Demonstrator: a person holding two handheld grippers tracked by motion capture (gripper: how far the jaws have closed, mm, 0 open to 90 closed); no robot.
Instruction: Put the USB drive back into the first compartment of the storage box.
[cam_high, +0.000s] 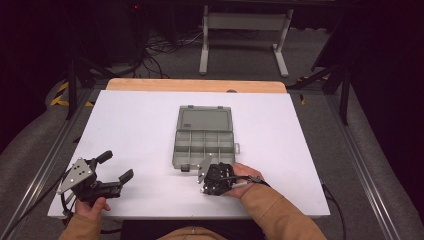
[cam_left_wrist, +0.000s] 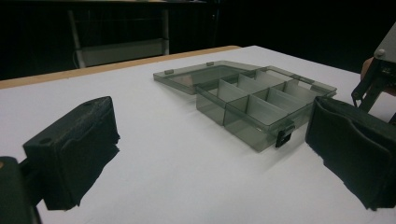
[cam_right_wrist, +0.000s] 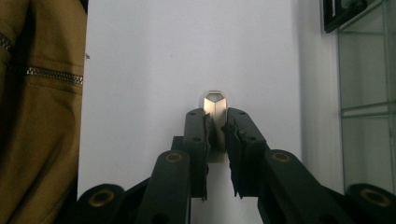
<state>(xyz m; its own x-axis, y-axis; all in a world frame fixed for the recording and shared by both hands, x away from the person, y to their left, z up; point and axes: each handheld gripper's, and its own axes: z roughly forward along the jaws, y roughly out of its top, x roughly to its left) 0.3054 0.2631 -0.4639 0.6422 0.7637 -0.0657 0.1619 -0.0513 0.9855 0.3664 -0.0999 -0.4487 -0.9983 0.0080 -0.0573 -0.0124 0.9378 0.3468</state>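
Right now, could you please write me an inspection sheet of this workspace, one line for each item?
Surface: white table top, wooden strip at the far edge.
Job's things: grey see-through box, lid open and lying flat, the compartments in view look empty; small metal piece in the right gripper.
Clutter: nothing seen.
Grippers: left gripper open, resting near the left front corner; right gripper shut on the metal piece, just in front of the box.
Cables: a cable trails from each gripper; a bundle of cables lies on the floor behind.
Surroundings: dark room, grey carpet, a metal stand beyond the table.
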